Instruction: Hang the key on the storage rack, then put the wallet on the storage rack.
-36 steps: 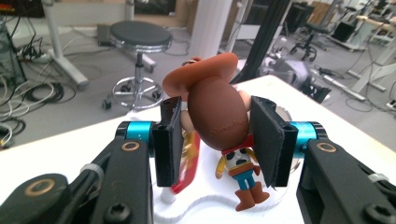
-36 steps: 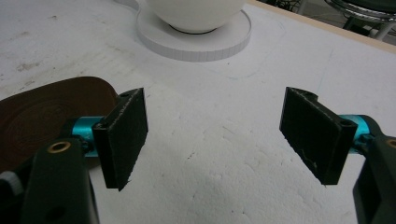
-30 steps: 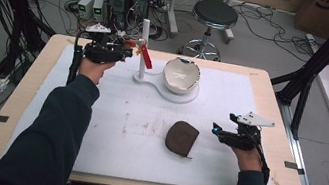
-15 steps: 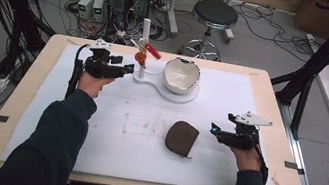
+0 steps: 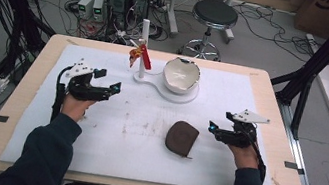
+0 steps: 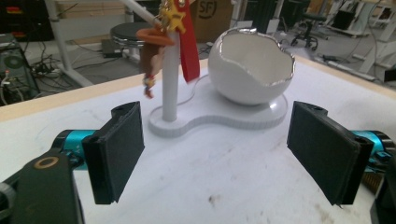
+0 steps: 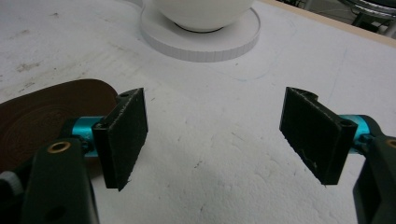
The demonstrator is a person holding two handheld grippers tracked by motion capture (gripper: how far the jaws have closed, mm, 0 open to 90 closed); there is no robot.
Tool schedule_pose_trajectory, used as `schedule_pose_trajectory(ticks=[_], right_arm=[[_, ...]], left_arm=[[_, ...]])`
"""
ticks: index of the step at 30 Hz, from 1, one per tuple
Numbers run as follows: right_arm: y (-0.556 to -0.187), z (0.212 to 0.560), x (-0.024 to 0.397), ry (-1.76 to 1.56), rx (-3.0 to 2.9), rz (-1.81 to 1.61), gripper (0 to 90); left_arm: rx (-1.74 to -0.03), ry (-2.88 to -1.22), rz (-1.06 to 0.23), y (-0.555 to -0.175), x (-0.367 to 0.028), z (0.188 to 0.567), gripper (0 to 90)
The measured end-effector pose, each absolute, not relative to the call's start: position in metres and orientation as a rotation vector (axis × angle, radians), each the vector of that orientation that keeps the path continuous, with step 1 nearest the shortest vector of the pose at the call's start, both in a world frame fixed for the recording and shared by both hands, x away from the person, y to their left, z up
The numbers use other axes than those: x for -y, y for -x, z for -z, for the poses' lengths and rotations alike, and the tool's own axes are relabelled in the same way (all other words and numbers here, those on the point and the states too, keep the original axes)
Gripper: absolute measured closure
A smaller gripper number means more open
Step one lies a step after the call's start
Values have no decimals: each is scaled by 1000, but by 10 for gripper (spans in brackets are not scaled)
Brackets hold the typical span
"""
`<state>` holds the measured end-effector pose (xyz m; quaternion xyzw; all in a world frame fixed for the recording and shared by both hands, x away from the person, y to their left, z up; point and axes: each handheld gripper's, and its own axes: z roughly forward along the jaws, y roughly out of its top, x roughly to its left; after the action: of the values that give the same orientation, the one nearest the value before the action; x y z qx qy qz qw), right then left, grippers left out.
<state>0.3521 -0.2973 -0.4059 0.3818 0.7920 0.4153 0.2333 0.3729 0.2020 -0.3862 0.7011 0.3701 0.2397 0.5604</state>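
Two grippers are in your hands over the white mat that covers the wooden bench. Your left gripper hangs near the left edge, its jaws just spread wide with nothing between them, aimed at the keychain hanging on the white stand by the far edge, just beside the cracked-egg bowl. The brown pouch lies right of centre. Your right gripper waits just beside it, released and empty. Beyond the bench: cables, computers, a stool
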Motion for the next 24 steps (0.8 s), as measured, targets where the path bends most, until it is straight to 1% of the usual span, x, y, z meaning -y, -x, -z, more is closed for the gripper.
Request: schedule_pose_trajectory(ticks=[5,11,24], right_arm=[[-353,407,297,-1045,-2187,-1124,236],[-351,406,296,-1042,-2183,-1136,235],[-352,414,294,-1093,-2260,-1186,210]], left_arm=[[-880,-1670,-600,-362,-212,395,187],[-900,-1670,-597,-356,-219,402,187],[-952,-1690,-506,-357,-218,416,190]])
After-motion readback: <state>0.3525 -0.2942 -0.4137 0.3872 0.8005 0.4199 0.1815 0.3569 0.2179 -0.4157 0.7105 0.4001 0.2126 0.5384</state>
